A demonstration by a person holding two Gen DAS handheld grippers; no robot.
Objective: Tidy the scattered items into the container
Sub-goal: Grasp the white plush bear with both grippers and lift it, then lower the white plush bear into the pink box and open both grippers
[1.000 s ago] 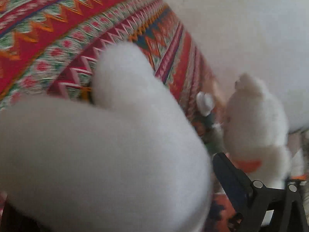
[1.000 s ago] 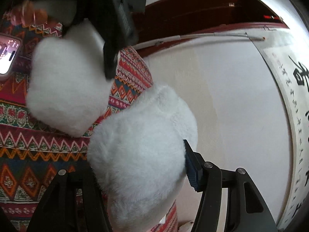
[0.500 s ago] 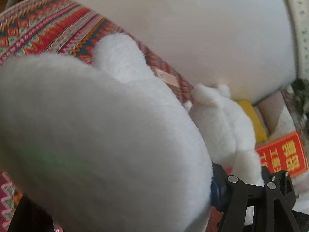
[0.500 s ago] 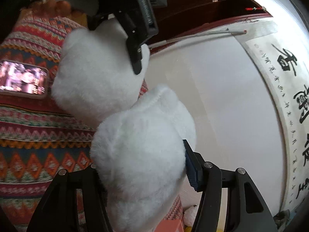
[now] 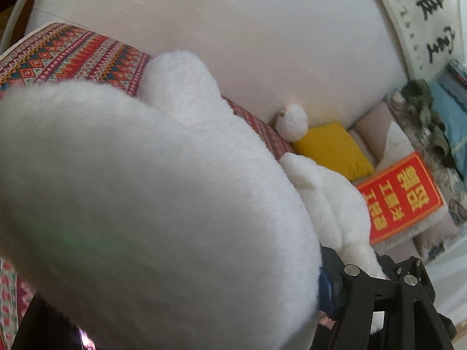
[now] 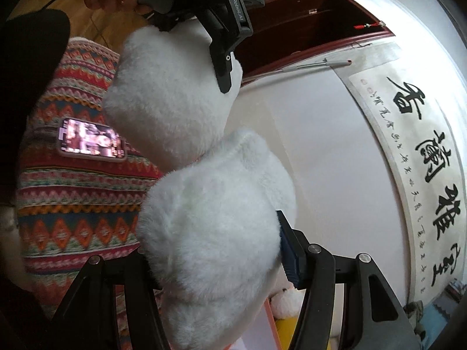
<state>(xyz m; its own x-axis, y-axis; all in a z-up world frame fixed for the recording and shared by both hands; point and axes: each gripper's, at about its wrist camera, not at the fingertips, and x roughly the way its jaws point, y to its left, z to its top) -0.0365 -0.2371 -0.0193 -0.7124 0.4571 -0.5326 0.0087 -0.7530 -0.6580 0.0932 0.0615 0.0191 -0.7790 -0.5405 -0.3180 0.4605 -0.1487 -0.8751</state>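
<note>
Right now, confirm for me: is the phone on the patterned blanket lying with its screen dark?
No: in the right wrist view the phone lies on the patterned blanket with its screen lit, showing a bright picture.

Bright room with plain white wall (image 6: 321, 151) and calligraphy scroll (image 6: 432, 175).
Below the wall, a patterned red woven cover (image 6: 76, 204); dark red wooden frame (image 6: 297, 29) up top; in the left wrist view, yellow cushion (image 5: 332, 145) and red mat (image 5: 402, 195) with gold characters lower right; wooden floor (image 6: 96, 29) beyond.
</note>
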